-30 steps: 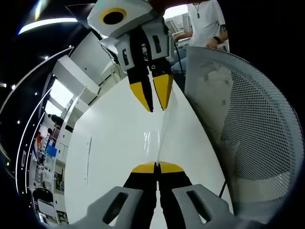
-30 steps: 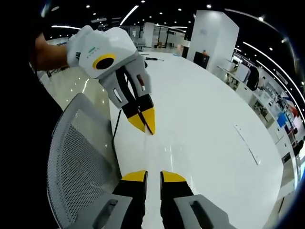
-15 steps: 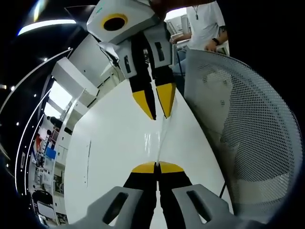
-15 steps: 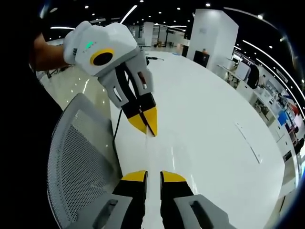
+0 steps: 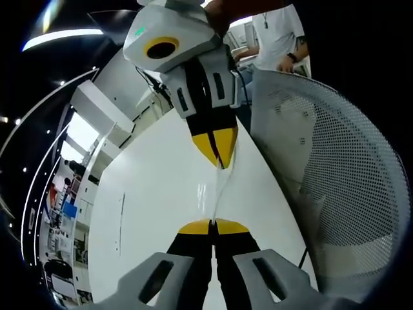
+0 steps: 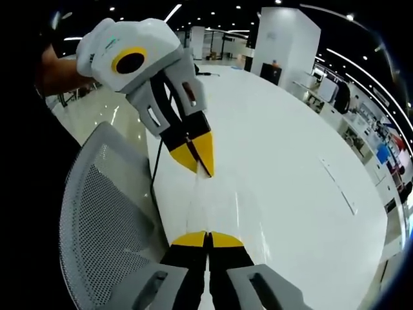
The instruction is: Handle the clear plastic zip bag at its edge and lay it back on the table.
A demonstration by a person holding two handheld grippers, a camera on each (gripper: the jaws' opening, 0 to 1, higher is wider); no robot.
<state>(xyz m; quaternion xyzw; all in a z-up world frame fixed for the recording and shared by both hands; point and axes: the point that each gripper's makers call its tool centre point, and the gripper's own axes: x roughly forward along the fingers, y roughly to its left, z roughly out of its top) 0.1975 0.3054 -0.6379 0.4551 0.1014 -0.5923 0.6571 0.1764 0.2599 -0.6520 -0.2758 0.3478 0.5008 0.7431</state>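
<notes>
The clear plastic zip bag (image 6: 216,206) hangs stretched between the two grippers, above the glossy white table (image 6: 290,174), its film nearly invisible apart from faint creases and glare.

Left gripper view: the left gripper (image 5: 213,226), yellow-tipped with black jaws, has its tips pressed together on the near edge of the bag (image 5: 221,187). The bag runs as a thin translucent strip up to the right gripper (image 5: 219,154), which comes in from the top — white housing with a yellow ring, yellow tips pinched together on the far edge. The white table (image 5: 155,213) lies beneath. A grey perforated mesh chair back (image 5: 329,174) stands at the right, just beside the table edge. A person in a white shirt (image 5: 281,32) stands beyond the chair.

Right gripper view: the right gripper (image 6: 208,239) shows its yellow tips met on the bag's edge. The left gripper (image 6: 201,161) reaches in from the upper left, tips clamped on the opposite edge — a hand (image 6: 58,68) shows behind its housing. The mesh chair back (image 6: 106,219) sits at lower left, beside the table. Whether the bag touches the tabletop cannot be told.
</notes>
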